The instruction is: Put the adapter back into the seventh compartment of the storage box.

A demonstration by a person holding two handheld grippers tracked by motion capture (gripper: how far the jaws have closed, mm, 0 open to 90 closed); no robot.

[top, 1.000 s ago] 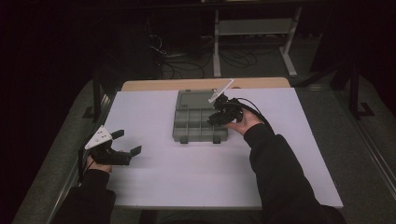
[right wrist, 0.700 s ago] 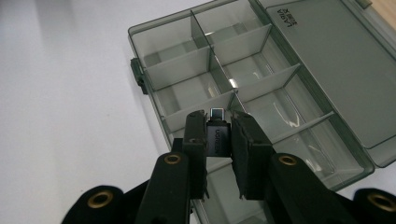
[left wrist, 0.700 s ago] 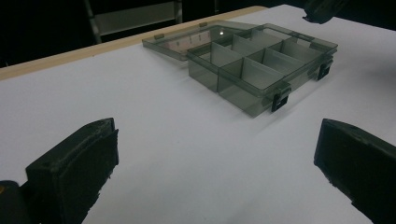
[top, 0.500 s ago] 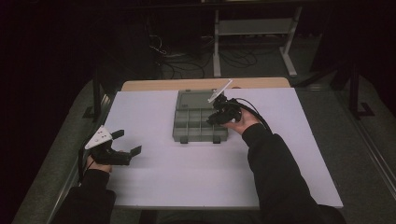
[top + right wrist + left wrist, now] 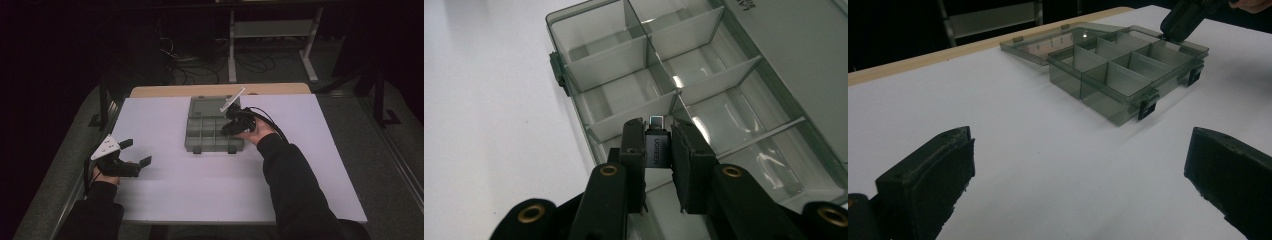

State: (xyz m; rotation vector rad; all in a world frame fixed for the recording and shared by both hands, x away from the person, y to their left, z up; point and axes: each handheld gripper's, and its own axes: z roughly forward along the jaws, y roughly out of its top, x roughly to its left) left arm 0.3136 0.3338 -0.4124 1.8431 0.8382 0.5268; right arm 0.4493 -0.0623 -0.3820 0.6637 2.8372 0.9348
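2 tools: the right tool point(image 5: 658, 145) pinches a small adapter point(image 5: 657, 150) over the compartment box point(image 5: 704, 95); the left tool point(image 5: 131, 158) rests spread on the table point(image 5: 200, 185).

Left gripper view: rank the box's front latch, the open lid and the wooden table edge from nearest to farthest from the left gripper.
1. Front latch on the compartment box's near corner, straight ahead of the left gripper.
2. Open lid, lying flat behind the compartments.
3. Wooden table edge, beyond the white surface at the back.

1 compartment box point(image 5: 212, 131), lid open, 1 small adapter point(image 5: 657, 145), 2 grippers: left gripper point(image 5: 136, 153), right gripper point(image 5: 227, 125).
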